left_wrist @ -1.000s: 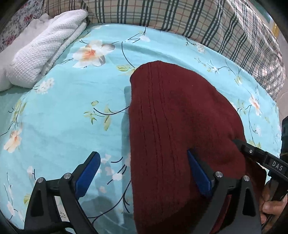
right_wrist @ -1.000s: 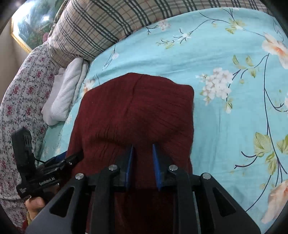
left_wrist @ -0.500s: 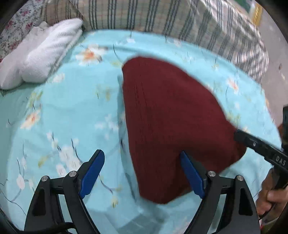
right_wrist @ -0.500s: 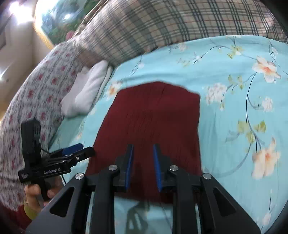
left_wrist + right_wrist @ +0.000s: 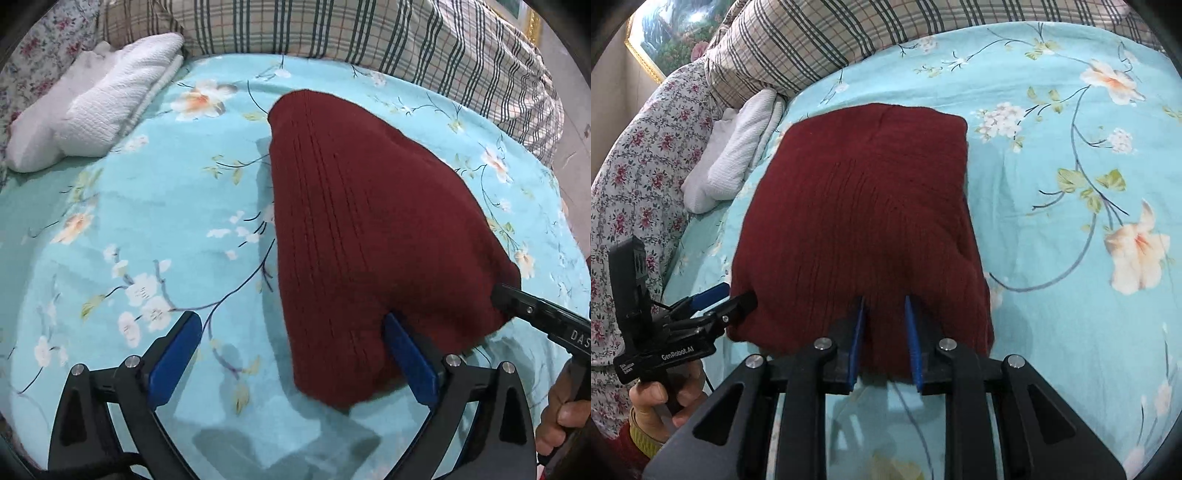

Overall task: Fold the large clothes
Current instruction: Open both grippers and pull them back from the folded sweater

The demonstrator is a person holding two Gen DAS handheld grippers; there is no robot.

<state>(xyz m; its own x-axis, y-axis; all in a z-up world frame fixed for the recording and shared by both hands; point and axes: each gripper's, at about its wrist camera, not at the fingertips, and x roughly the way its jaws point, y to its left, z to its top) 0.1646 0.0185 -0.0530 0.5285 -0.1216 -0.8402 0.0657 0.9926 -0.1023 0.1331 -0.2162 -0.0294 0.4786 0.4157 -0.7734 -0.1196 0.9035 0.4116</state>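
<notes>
A folded dark red knit sweater [image 5: 362,229] lies on the light blue floral bed sheet [image 5: 147,206]; it also shows in the right wrist view [image 5: 857,206]. My left gripper [image 5: 291,332] is wide open at the sweater's near left corner, its right finger touching the near edge and its left finger over bare sheet. It shows from the side in the right wrist view [image 5: 724,295]. My right gripper [image 5: 884,306] is nearly closed, its jaws pinching the sweater's near edge. Its tip shows in the left wrist view [image 5: 517,299] against the sweater's right corner.
A folded white towel [image 5: 96,107] lies at the far left of the bed. A plaid pillow [image 5: 369,33] runs along the far side. A floral red-on-white cover [image 5: 635,177] lies to the left. A framed picture [image 5: 665,33] hangs behind.
Both grippers have pulled back toward me, so the sweater's near edge is now in view. The sweater has stayed folded on the sheet. The left gripper has stayed open.
</notes>
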